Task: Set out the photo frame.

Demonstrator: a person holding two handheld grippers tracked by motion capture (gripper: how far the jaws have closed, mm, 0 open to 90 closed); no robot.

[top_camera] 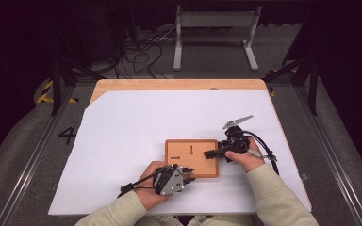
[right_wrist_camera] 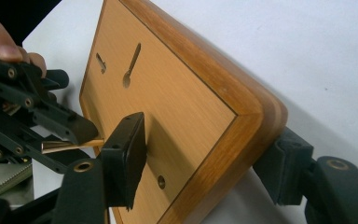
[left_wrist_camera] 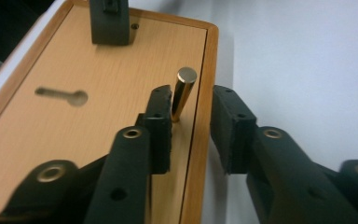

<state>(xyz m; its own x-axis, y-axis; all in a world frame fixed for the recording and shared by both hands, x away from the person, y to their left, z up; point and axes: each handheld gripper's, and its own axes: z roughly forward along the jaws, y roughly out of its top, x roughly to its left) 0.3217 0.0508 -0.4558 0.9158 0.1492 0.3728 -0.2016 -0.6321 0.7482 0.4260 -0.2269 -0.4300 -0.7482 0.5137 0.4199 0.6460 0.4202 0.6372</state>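
Your tabletop (top_camera: 122, 141) has a white sheet on it, and the wooden board (top_camera: 202, 165) lies near you in the middle. No writing can be read on the board; a number four is marked on the floor (top_camera: 67, 135) to the left.

Your right hand-held gripper (top_camera: 209, 154) reaches over the board's right edge. Its jaws sit one above the board and one below, but do not squeeze it.

Your left hand-held gripper (left_wrist_camera: 191, 126) is at the near edge, and it is the closer one to the gold pin (left_wrist_camera: 183, 93). The pin stands up, a bit tilted, in a hole by the board's edge. It sits between the jaws, touching one pad, and the jaws are let go.
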